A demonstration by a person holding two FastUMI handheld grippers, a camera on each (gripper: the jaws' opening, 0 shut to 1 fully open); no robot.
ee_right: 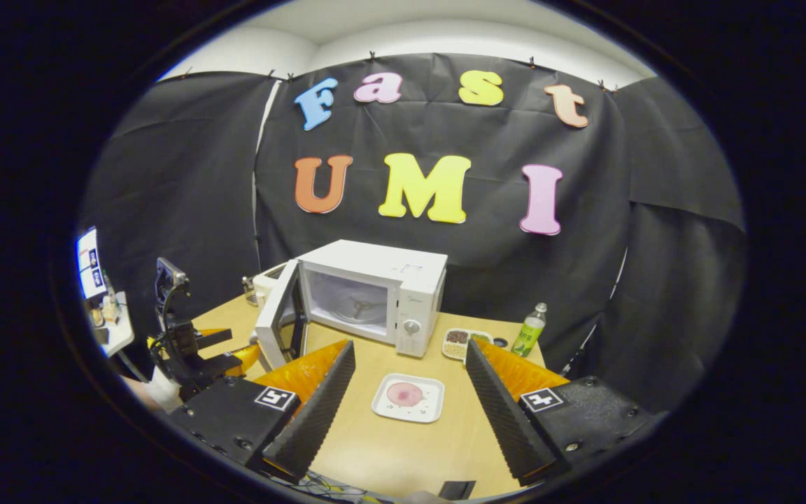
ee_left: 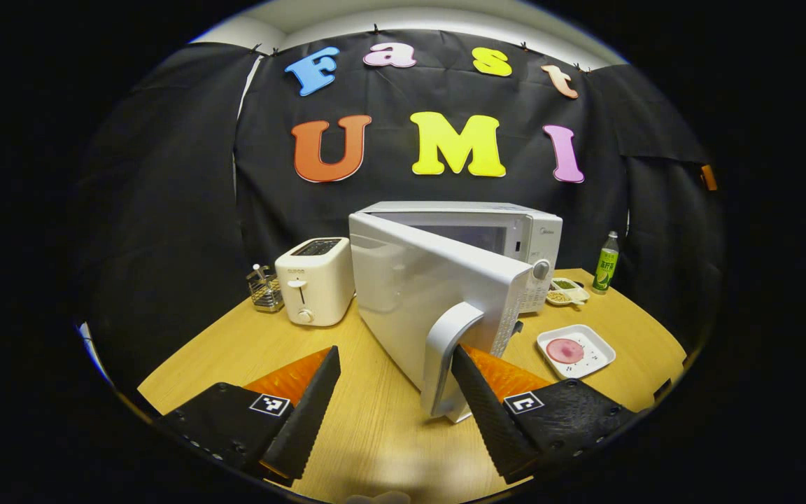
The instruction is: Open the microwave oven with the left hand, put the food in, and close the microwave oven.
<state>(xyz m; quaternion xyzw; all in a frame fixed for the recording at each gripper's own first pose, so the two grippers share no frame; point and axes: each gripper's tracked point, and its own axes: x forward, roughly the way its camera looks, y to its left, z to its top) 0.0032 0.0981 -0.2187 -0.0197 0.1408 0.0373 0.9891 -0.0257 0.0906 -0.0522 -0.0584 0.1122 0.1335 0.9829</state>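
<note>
White microwave oven (ee_right: 373, 294) at back centre of wooden table (ee_right: 403, 448), door (ee_left: 422, 301) swung roughly half open, hinged at its left; cavity with turntable hub exposed in right gripper view. Door handle (ee_left: 447, 357) at free edge, its outer side touching or just beside one finger (ee_left: 487, 413) of left gripper (ee_left: 394, 406). Left gripper spread wide, nothing pinched between its fingers. Right gripper (ee_right: 410, 409) likewise spread wide and empty, hovering over table in front of oven. Square white plate (ee_right: 408, 397) with round pink slice of food (ee_right: 404, 394) on table in front of oven, between right gripper's fingers as seen in right gripper view. White toaster (ee_left: 315, 290) left of oven, wire rack (ee_left: 265, 289) beside it. Divided snack dish (ee_left: 567, 291) and green bottle (ee_left: 606, 263) right of oven.
</note>
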